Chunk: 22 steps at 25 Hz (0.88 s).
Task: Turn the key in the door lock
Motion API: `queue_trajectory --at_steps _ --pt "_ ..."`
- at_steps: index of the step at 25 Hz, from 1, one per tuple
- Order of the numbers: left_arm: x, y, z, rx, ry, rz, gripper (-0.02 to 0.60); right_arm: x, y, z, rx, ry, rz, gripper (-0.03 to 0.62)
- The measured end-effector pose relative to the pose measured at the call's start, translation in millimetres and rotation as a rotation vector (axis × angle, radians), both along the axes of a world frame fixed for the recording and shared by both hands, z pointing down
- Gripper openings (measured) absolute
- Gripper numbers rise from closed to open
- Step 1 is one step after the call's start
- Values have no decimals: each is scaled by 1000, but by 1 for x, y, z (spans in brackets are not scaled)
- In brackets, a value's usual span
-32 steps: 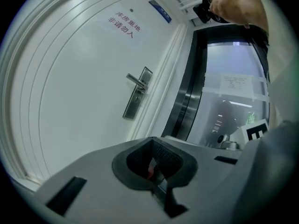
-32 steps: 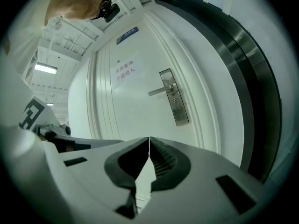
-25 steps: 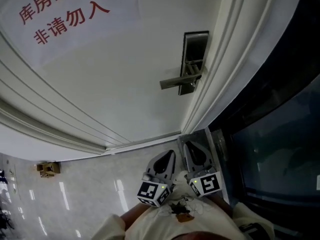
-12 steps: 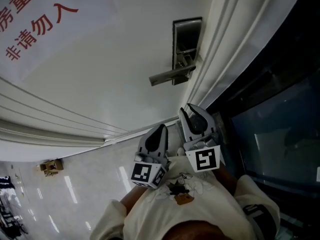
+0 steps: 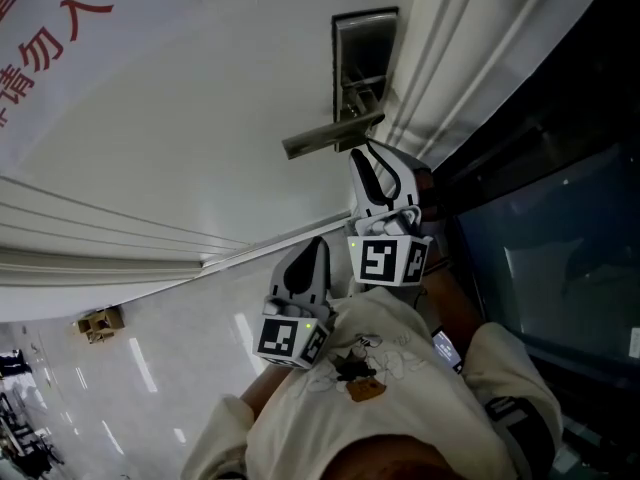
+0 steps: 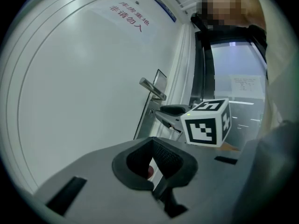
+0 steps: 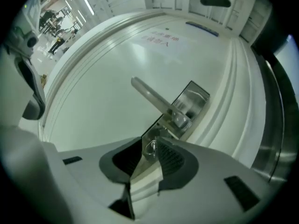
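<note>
Door (image 5: 200, 118): white and upright; its lock side is at the edge next to the frame.
Right hand-held gripper (image 5: 368, 156): the nearer one, pointing at the lock just under the handle. Its jaws are opening, with the key between them; the pads seem not to press it.
Left hand-held gripper (image 5: 318, 243): well apart from the lock, clenched on nothing.
Lock plate (image 5: 362, 43): metal, long axis along the door edge.
Lever handle (image 5: 320, 138): points away from that edge.
Key (image 7: 151, 146): in the lock below the handle, straight ahead of the right jaws. We judge its long axis runs out of the door, towards them.
</note>
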<state>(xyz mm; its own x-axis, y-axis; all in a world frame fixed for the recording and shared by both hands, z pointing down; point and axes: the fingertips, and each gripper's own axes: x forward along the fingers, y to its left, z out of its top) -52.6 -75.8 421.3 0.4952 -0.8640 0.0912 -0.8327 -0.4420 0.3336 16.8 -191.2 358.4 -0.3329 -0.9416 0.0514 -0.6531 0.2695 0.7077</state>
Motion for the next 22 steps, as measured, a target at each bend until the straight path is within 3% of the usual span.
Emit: queue_trajectory --at_steps 12,22 --pt "-8 -1 3 -13 7 -13 5 7 -34 17 -58 114 111 104" --pt "-6 -2 2 1 -1 -10 5 8 -37 11 -15 57 121 20"
